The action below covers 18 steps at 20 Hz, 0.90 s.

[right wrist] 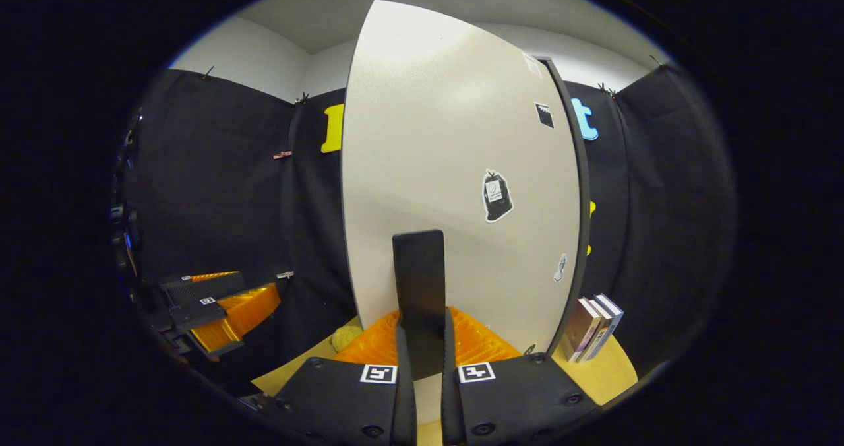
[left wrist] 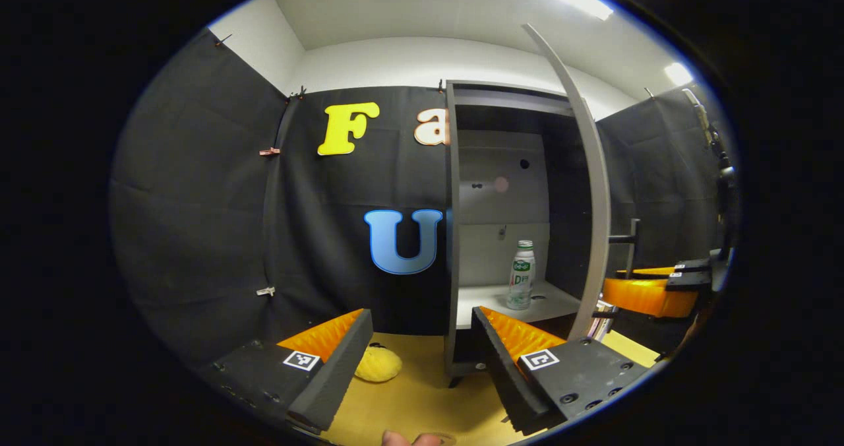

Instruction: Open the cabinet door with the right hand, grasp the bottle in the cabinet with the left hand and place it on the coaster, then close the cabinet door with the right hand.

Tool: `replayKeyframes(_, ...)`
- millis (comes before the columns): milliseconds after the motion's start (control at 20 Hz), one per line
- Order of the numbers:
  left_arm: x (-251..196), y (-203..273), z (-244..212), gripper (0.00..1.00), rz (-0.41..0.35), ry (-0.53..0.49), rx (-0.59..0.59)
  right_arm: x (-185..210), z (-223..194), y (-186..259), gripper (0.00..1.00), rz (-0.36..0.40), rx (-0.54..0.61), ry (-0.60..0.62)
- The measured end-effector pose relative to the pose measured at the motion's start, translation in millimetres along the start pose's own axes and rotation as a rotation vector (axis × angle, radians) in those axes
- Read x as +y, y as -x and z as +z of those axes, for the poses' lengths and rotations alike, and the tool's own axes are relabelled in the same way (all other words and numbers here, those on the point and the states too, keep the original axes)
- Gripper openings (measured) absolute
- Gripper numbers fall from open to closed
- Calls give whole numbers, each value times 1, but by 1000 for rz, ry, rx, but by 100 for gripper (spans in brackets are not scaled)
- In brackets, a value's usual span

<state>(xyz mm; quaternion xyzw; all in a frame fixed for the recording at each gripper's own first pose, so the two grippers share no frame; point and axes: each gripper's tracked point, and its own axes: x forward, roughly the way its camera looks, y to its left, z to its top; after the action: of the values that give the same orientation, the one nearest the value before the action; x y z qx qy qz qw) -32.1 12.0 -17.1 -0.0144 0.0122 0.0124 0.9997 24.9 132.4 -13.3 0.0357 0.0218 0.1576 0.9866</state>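
The grey cabinet [left wrist: 452, 235] stands open on the wooden table. A clear bottle [left wrist: 522, 274] with a white cap and green label stands upright on its pale lower shelf [left wrist: 491, 297]. My left gripper [left wrist: 421, 314] is open, in front of the cabinet and short of the bottle, with nothing between its fingers. The door [left wrist: 593, 202] is swung out to the right. My right gripper [right wrist: 423, 322] is shut on the door's black handle [right wrist: 418, 268], against the pale door front [right wrist: 461, 189]. In the left gripper view the right gripper [left wrist: 649, 293] holds the handle [left wrist: 632, 240] beside the door's edge.
A yellow fluffy object [left wrist: 378, 365] lies on the table left of the cabinet foot. A few books [right wrist: 593, 327] lean at the door's right on the table. The left gripper [right wrist: 224, 311] shows far left in the right gripper view. A fingertip [left wrist: 399, 439] peeks in at the bottom edge.
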Motion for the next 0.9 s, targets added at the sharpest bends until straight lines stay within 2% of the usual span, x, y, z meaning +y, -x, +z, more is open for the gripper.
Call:
replayKeyframes(400,-45,-20,5,95,-75,7,-6,-54,2,48,18,-78,-12,0)
replayKeyframes(900,-99,-38,9,92,-139,-10,-13,-144,5,95,17,-199,-29,6)
